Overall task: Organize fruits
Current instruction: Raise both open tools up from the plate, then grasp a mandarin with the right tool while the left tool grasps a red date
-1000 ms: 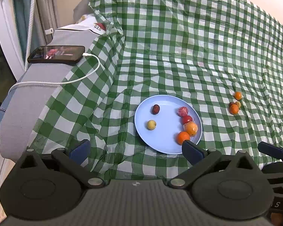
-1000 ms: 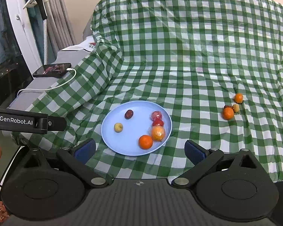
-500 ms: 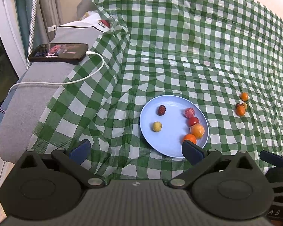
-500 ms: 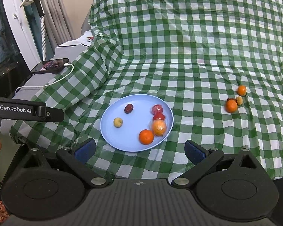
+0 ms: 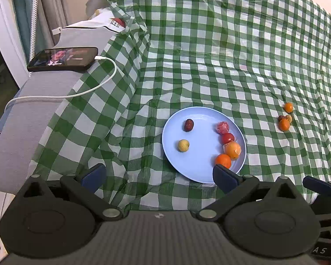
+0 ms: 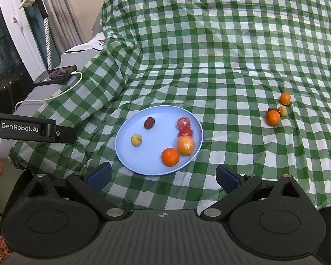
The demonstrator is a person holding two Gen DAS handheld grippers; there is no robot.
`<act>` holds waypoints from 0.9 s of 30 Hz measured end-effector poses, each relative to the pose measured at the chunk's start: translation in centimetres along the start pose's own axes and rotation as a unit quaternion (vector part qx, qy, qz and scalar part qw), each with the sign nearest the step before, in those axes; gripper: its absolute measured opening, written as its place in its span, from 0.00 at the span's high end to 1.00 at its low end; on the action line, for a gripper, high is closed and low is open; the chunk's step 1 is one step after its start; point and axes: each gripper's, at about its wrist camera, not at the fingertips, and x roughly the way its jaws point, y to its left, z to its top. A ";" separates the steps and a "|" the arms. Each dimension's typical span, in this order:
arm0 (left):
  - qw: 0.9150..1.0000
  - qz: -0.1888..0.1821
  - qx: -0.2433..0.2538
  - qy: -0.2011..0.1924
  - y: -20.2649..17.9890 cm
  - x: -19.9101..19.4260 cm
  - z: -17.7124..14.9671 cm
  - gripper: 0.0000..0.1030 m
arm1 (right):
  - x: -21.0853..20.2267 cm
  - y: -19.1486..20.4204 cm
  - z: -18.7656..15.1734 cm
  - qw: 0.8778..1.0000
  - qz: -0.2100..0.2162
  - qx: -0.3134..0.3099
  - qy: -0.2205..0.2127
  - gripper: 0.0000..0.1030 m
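Left wrist view: left gripper (image 5: 158, 174) spread wide, empty, above the checked cloth (image 5: 209, 55); blue plate (image 5: 176, 154) holding six fruits (image 5: 225, 161); four loose fruits (image 5: 284, 124) well apart to its right; phone (image 5: 64, 59) on charge. Right wrist view: right gripper (image 6: 164, 174) likewise spread, empty; plate (image 6: 139, 161) just ahead; loose fruits (image 6: 273, 117) far right.

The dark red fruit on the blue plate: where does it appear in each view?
Left wrist view: dark red fruit at the plate's far left part, slightly right of centre.
Right wrist view: dark red fruit, left of centre.
Shared landmark: the small yellow fruit just nearer the camera.
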 end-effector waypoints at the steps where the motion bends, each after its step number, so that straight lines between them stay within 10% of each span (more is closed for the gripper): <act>1: 1.000 0.001 0.001 0.001 -0.1 0.1 0.0 0.00 | 0.1 -0.1 0.0 1.000 0.001 0.001 0.001 0.03; 18: 0.998 0.010 0.038 0.039 -3.7 3.0 2.4 0.00 | 2.8 -8.8 0.2 0.991 -0.112 0.062 -0.046 0.03; 27: 0.997 -0.016 0.029 0.070 -6.5 5.4 5.3 0.00 | 10.5 -17.5 1.7 0.978 -0.192 0.054 -0.067 0.03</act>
